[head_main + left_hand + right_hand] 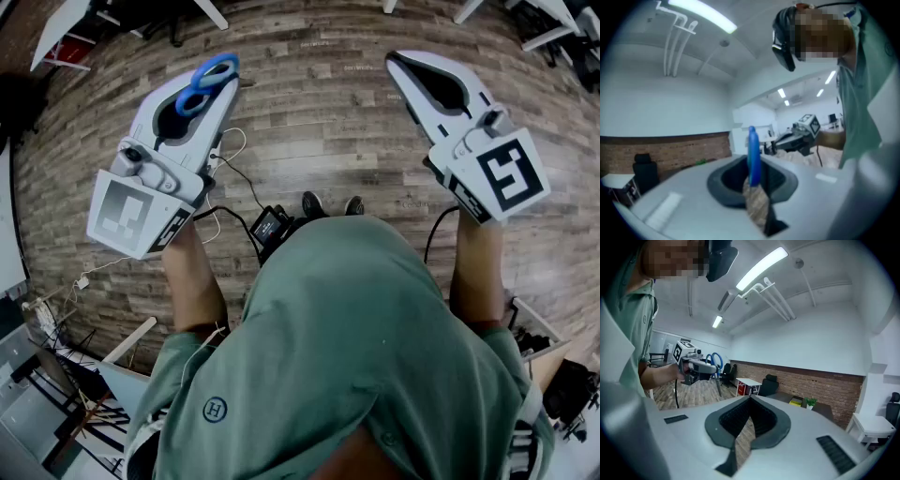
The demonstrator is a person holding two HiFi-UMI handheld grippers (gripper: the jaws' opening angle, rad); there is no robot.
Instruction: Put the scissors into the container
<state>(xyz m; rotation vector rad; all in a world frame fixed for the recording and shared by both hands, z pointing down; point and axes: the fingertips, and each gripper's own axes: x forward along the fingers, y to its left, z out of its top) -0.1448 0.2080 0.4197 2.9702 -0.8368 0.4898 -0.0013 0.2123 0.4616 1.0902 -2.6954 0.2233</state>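
The person stood on a brown wood-plank floor [319, 122] with a tool in each hand. The left claw [214, 92] was closed on a pair of scissors with blue plastic loop handles [208, 80]. The two loops stuck out past its tips, and the left gripper view showed them edge-on, pinched between the jaws. I could not make out the blades clearly. The right claw [398, 70] was drawn together at its tips with nothing in it. It was held well apart from the left, at much the same height.

To my eye the scissors would be light and stiff, with nothing in them to bend or crush. The smooth loops looked slippery, though, and a pinch across such a thin part might let them swivel. A hold nearer the pivot seemed the steadier place, and the points would want care when going in. No container showed in any view, so I could not say where it stood.

A thin black cable [234, 169] trailed over the planks to a small black box [270, 225] near the person's feet. Farther off ran a low red-brick wall [811, 380] below white plaster, and long strip lights [761, 268] hung from the ceiling.
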